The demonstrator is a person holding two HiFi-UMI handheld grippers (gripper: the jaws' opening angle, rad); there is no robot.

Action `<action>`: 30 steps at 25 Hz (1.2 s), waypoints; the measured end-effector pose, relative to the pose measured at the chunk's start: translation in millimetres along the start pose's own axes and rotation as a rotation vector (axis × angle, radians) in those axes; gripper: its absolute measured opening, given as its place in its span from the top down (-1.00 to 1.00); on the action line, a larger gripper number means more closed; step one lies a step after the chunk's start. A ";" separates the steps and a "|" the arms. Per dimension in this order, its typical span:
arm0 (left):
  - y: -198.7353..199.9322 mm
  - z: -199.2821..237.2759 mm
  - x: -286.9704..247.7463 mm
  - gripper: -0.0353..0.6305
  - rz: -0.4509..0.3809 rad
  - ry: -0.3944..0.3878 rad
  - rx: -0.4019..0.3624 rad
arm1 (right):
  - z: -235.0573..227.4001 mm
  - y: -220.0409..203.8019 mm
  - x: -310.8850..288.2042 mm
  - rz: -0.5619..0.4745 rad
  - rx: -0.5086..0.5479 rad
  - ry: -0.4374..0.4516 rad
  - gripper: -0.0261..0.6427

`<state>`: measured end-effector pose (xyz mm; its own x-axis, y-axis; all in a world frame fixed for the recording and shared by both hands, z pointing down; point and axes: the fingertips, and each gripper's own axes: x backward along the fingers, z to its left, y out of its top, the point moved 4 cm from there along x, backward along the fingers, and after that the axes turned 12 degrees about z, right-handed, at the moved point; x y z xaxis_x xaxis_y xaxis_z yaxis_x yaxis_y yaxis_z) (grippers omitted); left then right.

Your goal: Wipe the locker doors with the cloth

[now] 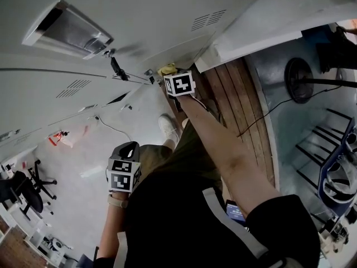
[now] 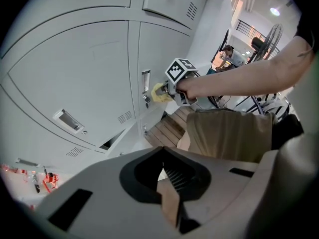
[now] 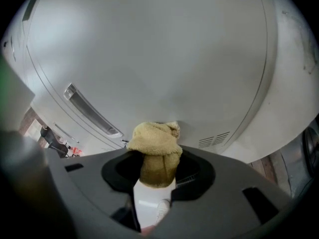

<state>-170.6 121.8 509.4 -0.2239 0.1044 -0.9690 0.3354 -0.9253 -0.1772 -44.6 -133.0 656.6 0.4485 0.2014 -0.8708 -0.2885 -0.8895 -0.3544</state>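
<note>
My right gripper (image 3: 157, 180) is clamped on yellow-tan fleecy cloth (image 3: 155, 148), jaws pinching its lower part, bunched top poking past tips. Cloth top touches grey locker door (image 3: 149, 54), near recessed handle (image 3: 92, 111), vent slots (image 3: 214, 140) off to other side. My right arm stretched out to door. My left gripper (image 2: 167, 183) held low by my thigh, jaws closed together, nothing between them, apart from lockers.

In my head view the black-and-white marker cube (image 1: 179, 84) covers most of the fuzzy yellow cloth (image 1: 167, 70) (jaws too).
</note>
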 end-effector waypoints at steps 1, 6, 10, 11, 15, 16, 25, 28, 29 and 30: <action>-1.9 1.9 -2.0 0.87 -0.004 -0.001 0.006 | 3.3 -0.9 -3.5 0.002 0.001 0.005 0.45; -8.1 7.1 -4.1 0.87 0.005 -0.001 0.005 | 16.0 -7.7 -20.9 0.013 0.018 0.020 0.45; -19.5 11.1 -3.4 0.87 0.027 -0.007 0.018 | 21.7 -11.7 -33.5 0.018 0.026 0.022 0.45; -22.5 12.8 -3.7 0.87 0.029 -0.007 0.023 | 23.4 -12.9 -37.0 0.018 0.025 0.025 0.45; -28.7 17.0 -1.7 0.87 0.054 -0.001 0.025 | 23.7 -18.7 -48.8 0.009 0.005 0.029 0.47; -30.3 18.0 -1.9 0.87 0.058 0.001 0.024 | 23.4 -19.9 -51.2 0.008 0.000 0.033 0.47; -59.1 22.6 -19.7 0.87 0.086 0.017 0.015 | 26.0 -26.8 -69.8 -0.022 0.044 0.056 0.46; -62.0 21.1 -23.8 0.87 0.100 0.017 0.008 | 22.3 -26.9 -68.1 -0.036 0.065 0.032 0.45; -61.7 20.3 -24.5 0.87 0.102 0.017 0.006 | 20.0 -26.9 -67.1 -0.043 0.067 0.023 0.45; -60.8 19.5 -25.2 0.87 0.104 0.016 0.003 | 17.4 -26.7 -65.7 -0.051 0.062 0.016 0.45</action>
<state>-203.1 168.4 548.0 -0.1729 0.0135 -0.9848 0.3535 -0.9324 -0.0749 -81.0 -115.4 717.3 0.4769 0.2388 -0.8459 -0.3164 -0.8512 -0.4187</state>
